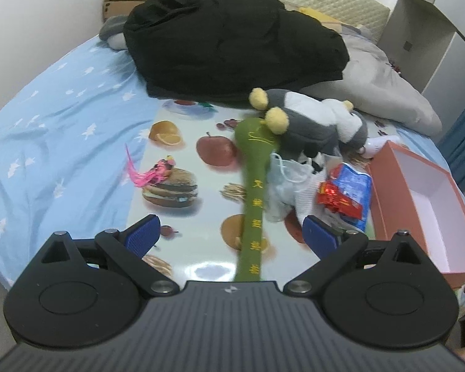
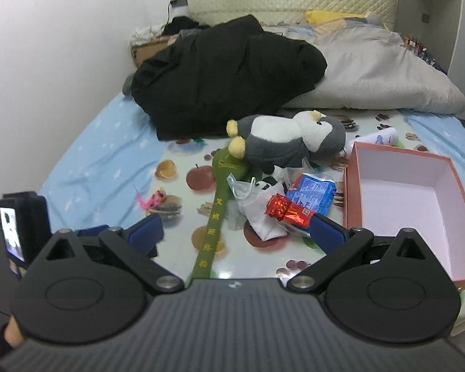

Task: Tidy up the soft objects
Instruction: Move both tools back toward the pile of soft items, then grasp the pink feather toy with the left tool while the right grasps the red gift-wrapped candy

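left tongs (image 1: pixel 231 232): wide, empty
right tongs (image 2: pixel 237 229): wide, empty
risk: mask (image 2: pixel 243 190) loops could be snagged when the penguin (image 2: pixel 285 145) is lifted

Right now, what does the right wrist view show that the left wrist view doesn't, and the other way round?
Only the right wrist view shows the small black device with a lit screen at its left edge, and the white tube in full behind the open pink cardboard box.

Only the left wrist view shows the grey stuffed item beside the black coat.

Both share the coat, the grey-and-white plush penguin, the long green fabric paddle with yellow characters, the red foil snack packet, the box, and an open gripper: left gripper, right gripper.
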The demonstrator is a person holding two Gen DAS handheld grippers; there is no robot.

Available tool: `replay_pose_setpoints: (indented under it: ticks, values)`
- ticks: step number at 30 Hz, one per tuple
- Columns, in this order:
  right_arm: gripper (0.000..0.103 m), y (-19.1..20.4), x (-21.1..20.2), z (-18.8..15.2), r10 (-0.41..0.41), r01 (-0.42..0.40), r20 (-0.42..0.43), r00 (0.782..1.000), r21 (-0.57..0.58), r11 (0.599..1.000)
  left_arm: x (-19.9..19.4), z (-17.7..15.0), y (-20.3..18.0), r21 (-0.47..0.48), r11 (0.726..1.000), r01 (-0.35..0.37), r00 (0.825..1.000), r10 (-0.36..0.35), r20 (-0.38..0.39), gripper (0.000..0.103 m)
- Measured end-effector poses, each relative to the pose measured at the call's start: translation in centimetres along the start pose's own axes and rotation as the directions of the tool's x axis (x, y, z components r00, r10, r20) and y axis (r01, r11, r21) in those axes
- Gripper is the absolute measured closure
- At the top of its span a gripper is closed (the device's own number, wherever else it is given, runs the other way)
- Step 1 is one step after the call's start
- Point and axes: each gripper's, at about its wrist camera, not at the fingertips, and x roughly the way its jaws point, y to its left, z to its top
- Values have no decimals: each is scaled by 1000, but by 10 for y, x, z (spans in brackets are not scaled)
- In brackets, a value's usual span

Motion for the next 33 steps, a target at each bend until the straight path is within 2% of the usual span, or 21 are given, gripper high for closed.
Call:
replay_pose_setpoints:
  ticks: [4, 6, 8, 9, 12, 18, 24, 29, 30, 31, 32, 33]
  values:
    - [0, -1, 18, 5, -3, 3, -32, 999, 19, 1000, 18, 1, 13, -10, 1000, -13, 1000, 13, -16, 3]
    - [0, -7, 26, 5, 21, -20, -21, 1000, 25, 999, 29, 1, 20, -17, 1000, -18, 1000, 17, -26, 3]
    - [0, -22, 40, 1, 58, -56, -27, 998, 81, 995, 38, 2, 28, -29, 999, -21, 999, 20, -30, 3]
    - [0, -30, 52, -3, 58, -54, -35, 998, 115, 992, 42, 2, 31, -31, 999, -18, 999, 17, -28, 3]
    - [0, -39, 82, -15, 28, -22, -47, 999, 108, 994, 56, 2, 42, -41, 999, -20, 999, 18, -31, 3]
    - [0, -42, 120, -29, 46, -48, 23, 999, 61, 997, 86, 7, 62, -34, 999, -32, 999, 31, -28, 3]
    - [0, -50, 161, -31, 62, -68, 62, 996, 97, 993, 124, 18, 82, -33, 999, -35, 999, 34, -30, 3]
    - [1, -62, 191, -30, 39, -47, 54, 998, 165, 985, 154, 30, 86, 21, 999, -35, 999, 35, -15, 4]
    - [4, -63, 197, -29, 30, -38, 53, 998, 164, 986, 159, 32, 86, 35, 999, -34, 999, 35, -11, 5]
    - [13, -63, 203, -28, 12, -19, 51, 999, 157, 987, 165, 35, 86, 48, 998, -31, 999, 31, -7, 6]
    - [18, -64, 208, -28, -5, -2, 48, 999, 152, 988, 171, 37, 85, 59, 998, -26, 1000, 27, -3, 8]
    - [29, -65, 215, -27, -25, 18, 43, 999, 148, 989, 176, 39, 85, 70, 997, -22, 1000, 23, -1, 9]
